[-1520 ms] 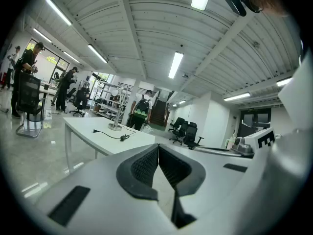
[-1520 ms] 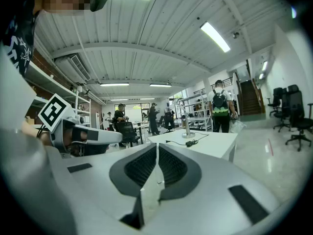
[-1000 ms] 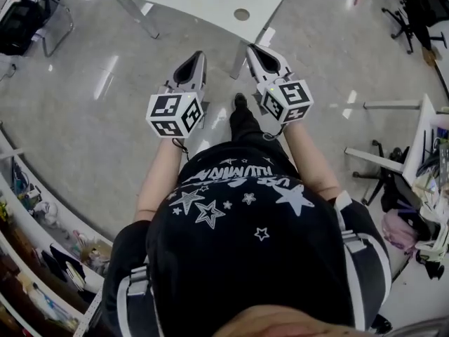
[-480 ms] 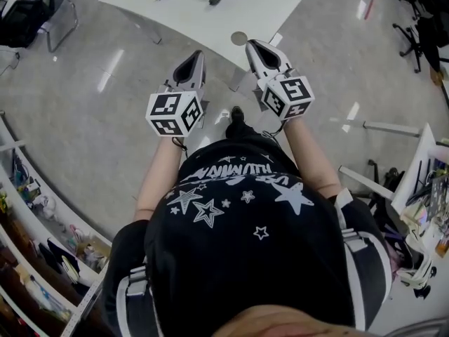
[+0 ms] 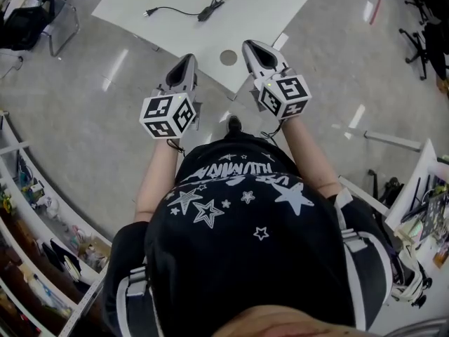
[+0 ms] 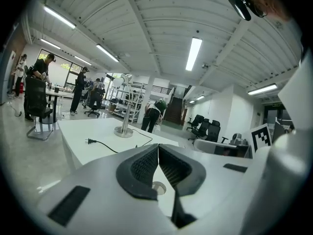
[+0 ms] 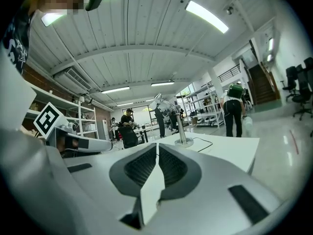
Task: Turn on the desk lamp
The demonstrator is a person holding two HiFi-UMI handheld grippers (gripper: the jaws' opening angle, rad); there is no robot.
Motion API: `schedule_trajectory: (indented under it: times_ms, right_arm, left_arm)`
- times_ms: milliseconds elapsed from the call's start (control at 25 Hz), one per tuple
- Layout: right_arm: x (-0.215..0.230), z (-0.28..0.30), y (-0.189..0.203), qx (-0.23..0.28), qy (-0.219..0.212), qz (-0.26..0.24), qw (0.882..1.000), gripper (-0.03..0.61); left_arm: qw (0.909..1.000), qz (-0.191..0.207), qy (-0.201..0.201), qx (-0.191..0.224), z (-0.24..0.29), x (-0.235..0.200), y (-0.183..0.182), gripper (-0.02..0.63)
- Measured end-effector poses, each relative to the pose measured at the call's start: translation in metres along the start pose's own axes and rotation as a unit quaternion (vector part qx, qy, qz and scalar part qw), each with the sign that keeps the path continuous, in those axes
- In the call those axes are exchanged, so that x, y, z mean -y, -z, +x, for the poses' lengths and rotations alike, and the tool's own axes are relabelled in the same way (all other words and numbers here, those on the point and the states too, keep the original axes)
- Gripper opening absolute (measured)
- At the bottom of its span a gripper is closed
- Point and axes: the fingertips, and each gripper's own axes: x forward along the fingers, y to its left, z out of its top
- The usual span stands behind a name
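Standing toward the far edge of the surface (image 5: pixel 270 9), the desk lamp (image 6: pixel 124 112) is well ahead of both tools. Left tool (image 5: pixel 188 57) and right tool (image 5: pixel 250 45) hover by its near corner, jaws closed together, empty.

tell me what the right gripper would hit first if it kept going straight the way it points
Probably the white table: the right gripper, jaws shut and empty, aims at its near edge, with the desk lamp further on, slightly right of that line. Whether it would clear the tabletop is unclear.
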Motion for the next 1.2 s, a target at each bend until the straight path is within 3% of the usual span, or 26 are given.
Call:
schedule_trajectory:
  times_ms: [520,800,1200]
  right_arm:
    - [0.036,0.029,-0.005,-0.008,-0.012,0.007,1.0,0.018]
    - [0.035,0.048,-0.007,-0.005,-0.001,0.005,1.0,0.018]
    - [0.064,0.094,-0.009,-0.013,0.047,0.019,0.999,0.018]
  left_arm:
    - [0.9998,0.013,-0.012,-0.011,0.039,-0.014,0.0,0.012]
    - [0.9998,0.013,0.009,-0.01,0.063,-0.039,-0.008,0.012]
    - [0.9955,0.031,0.048,-0.076,0.12,-0.072,0.013,0.014]
